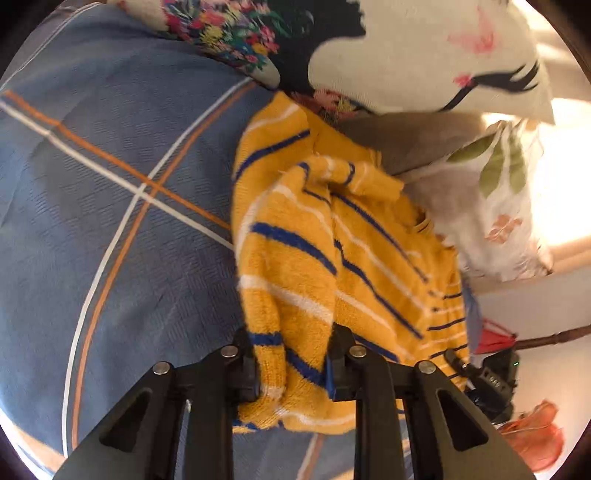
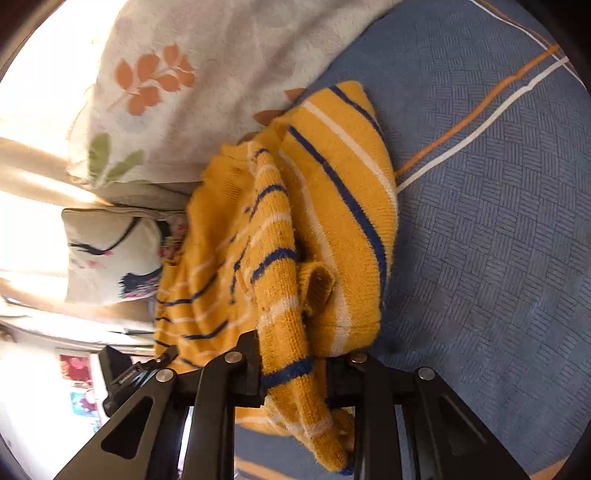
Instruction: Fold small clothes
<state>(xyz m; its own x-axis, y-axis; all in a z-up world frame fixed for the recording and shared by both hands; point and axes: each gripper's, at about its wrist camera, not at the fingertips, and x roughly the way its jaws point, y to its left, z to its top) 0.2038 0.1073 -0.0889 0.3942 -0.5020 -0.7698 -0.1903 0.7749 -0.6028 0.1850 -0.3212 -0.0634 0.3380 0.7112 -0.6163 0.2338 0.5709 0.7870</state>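
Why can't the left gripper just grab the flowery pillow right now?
Probably it can't yet: the left gripper looks shut on the yellow striped sweater, so its jaws are full, and the bunched sweater lies between it and the floral pillow.

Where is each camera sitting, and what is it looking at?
Left wrist: on the left gripper, facing down its fingers at the yellow striped sweater it pinches.
Right wrist: on the right gripper, facing down at the same sweater, also pinched.
Shared: sweater, blue bedspread, leaf-print pillow.
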